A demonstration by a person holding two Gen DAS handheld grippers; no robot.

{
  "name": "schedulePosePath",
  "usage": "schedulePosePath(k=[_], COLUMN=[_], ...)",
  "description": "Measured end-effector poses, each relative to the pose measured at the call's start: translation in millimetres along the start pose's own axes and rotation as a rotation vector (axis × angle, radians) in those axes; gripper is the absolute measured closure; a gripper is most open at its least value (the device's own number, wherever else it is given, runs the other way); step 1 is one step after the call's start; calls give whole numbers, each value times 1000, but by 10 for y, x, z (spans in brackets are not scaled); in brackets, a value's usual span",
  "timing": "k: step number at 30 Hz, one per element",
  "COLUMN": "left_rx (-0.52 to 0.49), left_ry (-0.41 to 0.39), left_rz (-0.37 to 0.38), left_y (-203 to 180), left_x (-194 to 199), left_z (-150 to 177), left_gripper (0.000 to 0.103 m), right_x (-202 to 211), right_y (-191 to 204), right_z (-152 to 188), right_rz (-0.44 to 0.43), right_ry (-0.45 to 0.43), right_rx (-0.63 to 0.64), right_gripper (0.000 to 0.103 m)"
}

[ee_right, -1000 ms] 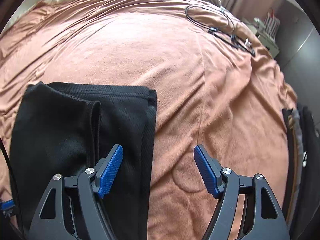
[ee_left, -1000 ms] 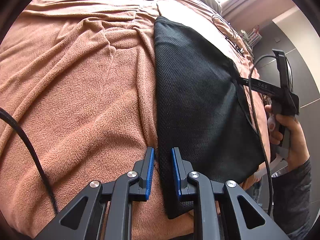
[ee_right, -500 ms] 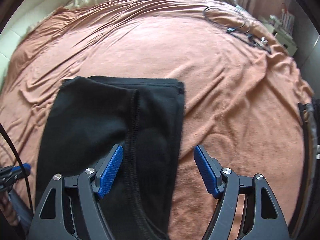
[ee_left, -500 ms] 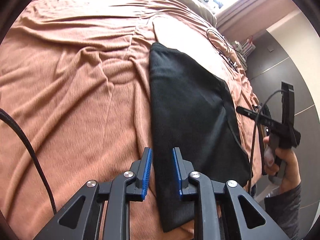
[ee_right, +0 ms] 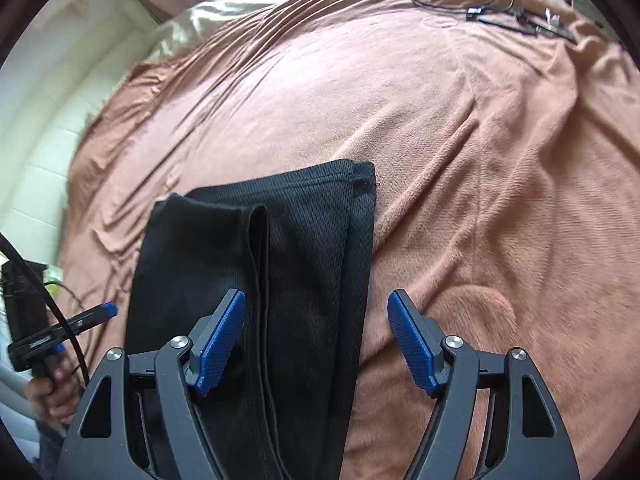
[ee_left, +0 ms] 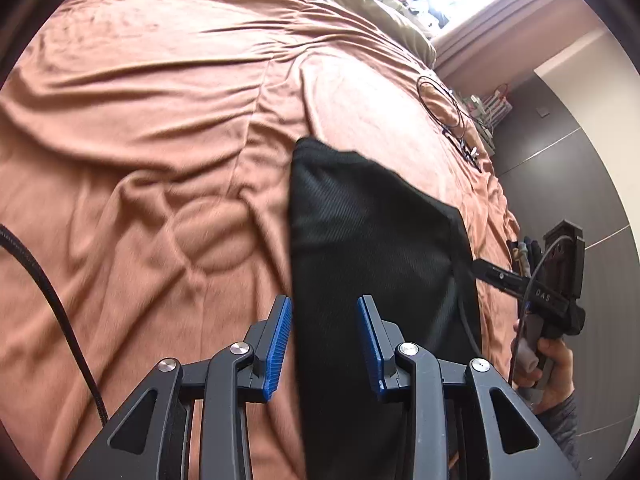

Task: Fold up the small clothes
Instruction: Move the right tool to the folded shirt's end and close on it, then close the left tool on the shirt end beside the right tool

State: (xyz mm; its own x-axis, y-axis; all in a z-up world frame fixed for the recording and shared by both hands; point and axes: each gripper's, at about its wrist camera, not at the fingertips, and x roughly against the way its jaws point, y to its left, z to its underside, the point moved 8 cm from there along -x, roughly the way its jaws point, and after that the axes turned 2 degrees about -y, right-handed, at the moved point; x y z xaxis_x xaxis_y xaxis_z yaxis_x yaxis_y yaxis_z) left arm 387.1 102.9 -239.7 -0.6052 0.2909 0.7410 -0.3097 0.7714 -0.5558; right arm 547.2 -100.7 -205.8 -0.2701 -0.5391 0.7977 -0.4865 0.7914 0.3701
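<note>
two grippers hover with blue pads spread and holding nothing, the left gripper (ee_left: 325,344) and right gripper (ee_right: 316,340) at lower centre of their frames, over a folded black mesh garment (ee_right: 280,264) lying mid-frame on the rust-orange blanket (ee_right: 480,160).

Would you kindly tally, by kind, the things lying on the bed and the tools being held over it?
Black garment: 1
Brown blanket: 1
Black cable bundle: 1
Hand-held grippers, left hand-held gripper and right hand-held gripper: 2
Total: 5
</note>
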Motion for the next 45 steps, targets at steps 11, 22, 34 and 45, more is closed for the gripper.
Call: schedulePosePath(k=[11, 22, 34, 45], left_rx=[29, 22, 19, 6], left_ry=[23, 41, 44, 39], left_rz=[-19, -43, -45, -52], left_y=[55, 65, 74, 34], left_x=[-372, -550, -582, -558], left_z=[-371, -416, -441, -432], left_gripper=[67, 67, 67, 67], right_x=[77, -37, -87, -2], right_y=[-334, -430, -429, -353], right_z=[-225, -344, -95, -144], right_rz=[-179, -190, -216, -135], right_ry=[-84, -112, -31, -35], right_rx=[-16, -34, -55, -11], right_gripper=[32, 32, 64, 103])
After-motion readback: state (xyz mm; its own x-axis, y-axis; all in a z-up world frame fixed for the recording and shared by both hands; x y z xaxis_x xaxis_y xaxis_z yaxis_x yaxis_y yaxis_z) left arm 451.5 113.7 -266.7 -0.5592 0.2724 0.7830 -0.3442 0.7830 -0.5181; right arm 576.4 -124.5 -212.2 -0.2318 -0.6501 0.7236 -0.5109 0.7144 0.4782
